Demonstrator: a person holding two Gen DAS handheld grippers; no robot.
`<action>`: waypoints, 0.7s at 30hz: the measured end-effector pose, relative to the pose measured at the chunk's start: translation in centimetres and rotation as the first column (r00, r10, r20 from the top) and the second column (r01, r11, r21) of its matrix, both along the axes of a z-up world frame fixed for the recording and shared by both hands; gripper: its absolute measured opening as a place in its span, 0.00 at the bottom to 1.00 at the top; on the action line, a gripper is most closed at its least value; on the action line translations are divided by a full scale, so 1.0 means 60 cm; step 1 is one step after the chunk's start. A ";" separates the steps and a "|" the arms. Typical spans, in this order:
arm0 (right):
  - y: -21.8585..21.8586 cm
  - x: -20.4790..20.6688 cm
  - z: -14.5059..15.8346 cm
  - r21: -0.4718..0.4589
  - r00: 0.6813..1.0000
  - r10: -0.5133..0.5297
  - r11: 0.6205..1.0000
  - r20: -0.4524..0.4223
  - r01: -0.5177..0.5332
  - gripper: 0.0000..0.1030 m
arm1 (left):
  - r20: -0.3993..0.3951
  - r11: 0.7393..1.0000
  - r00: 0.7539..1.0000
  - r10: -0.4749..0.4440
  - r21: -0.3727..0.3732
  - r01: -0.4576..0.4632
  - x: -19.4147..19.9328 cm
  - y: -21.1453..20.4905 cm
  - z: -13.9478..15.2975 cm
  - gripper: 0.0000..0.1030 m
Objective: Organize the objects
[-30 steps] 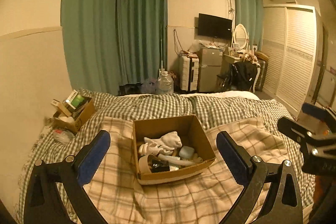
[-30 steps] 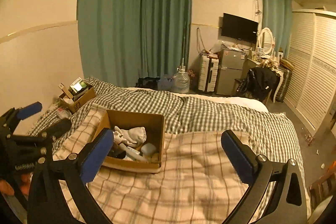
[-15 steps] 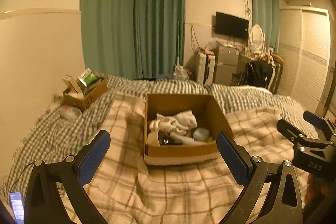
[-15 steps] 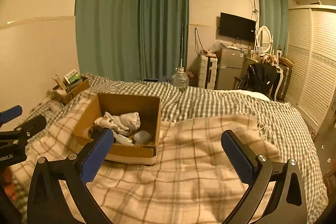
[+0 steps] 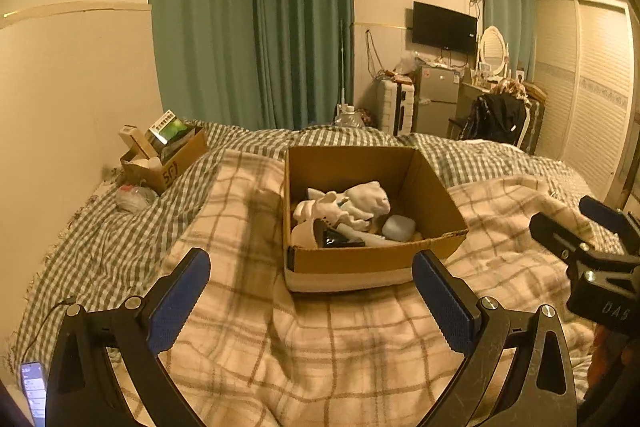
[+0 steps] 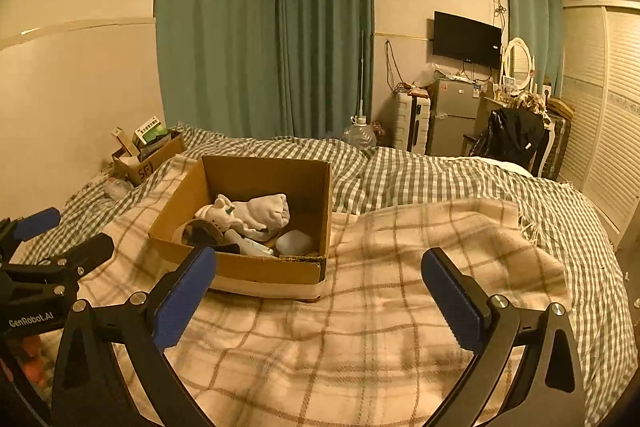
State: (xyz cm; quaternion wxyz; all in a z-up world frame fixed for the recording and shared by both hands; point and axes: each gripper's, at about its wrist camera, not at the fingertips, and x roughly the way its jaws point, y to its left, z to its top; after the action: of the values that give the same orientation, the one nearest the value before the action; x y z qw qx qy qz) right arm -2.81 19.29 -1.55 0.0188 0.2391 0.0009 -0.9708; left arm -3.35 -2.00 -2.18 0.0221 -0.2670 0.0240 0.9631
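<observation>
An open cardboard box [image 5: 432, 183] sits on the plaid blanket [image 5: 248, 219] on the bed. In it lie white cloth items [image 5: 352, 207], a pale blue case [image 5: 398, 227], a tape roll [image 5: 304, 233] and dark items. The box also shows in the right wrist view [image 6: 304, 195]. My left gripper [image 5: 312, 299] is open and empty, just in front of the box. My right gripper [image 6: 320, 291] is open and empty, to the right of the box's front corner. Each gripper shows at the edge of the other's view.
A smaller cardboard box [image 5: 176, 159] with packets stands at the far left by the wall, a plastic bag [image 5: 134, 197] beside it. A phone [image 5: 34, 391] lies at the near left. A checked sheet [image 6: 440, 179] covers the far bed. A wardrobe [image 6: 600, 115] stands right.
Both grippers have come lower and closer to the box, which now looms larger. Both have stayed open and empty.
</observation>
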 end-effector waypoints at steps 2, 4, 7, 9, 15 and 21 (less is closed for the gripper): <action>0.001 -0.001 -0.001 0.000 1.000 -0.006 1.000 0.006 0.006 1.00 | 0.003 1.000 1.000 0.000 0.004 0.000 0.003 -0.001 0.000 1.00; 0.002 -0.002 -0.003 0.000 1.000 -0.008 1.000 0.011 0.008 1.00 | 0.005 1.000 1.000 0.000 0.014 0.000 0.003 -0.004 0.001 1.00; 0.002 -0.002 -0.002 -0.007 1.000 -0.003 1.000 0.011 0.003 1.00 | 0.004 1.000 1.000 0.005 0.020 -0.005 0.003 -0.009 0.004 1.00; -0.001 0.000 0.000 0.001 1.000 -0.002 1.000 0.005 0.002 1.00 | 0.008 1.000 1.000 0.012 0.020 -0.012 0.002 -0.012 0.005 1.00; -0.003 0.001 0.002 0.004 1.000 -0.002 1.000 0.005 0.002 1.00 | -0.009 0.999 1.000 0.019 0.038 -0.019 0.001 -0.021 0.013 1.00; 0.000 -0.001 0.000 0.002 1.000 -0.009 1.000 0.010 0.009 1.00 | 0.001 0.998 1.000 0.030 0.050 -0.030 -0.008 -0.028 0.014 1.00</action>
State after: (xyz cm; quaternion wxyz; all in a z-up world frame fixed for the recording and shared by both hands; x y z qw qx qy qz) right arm -2.89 19.27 -1.52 0.0143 0.2440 0.0005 -0.9697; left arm -3.82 -3.67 -1.37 0.0143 -0.2667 -0.0039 0.9637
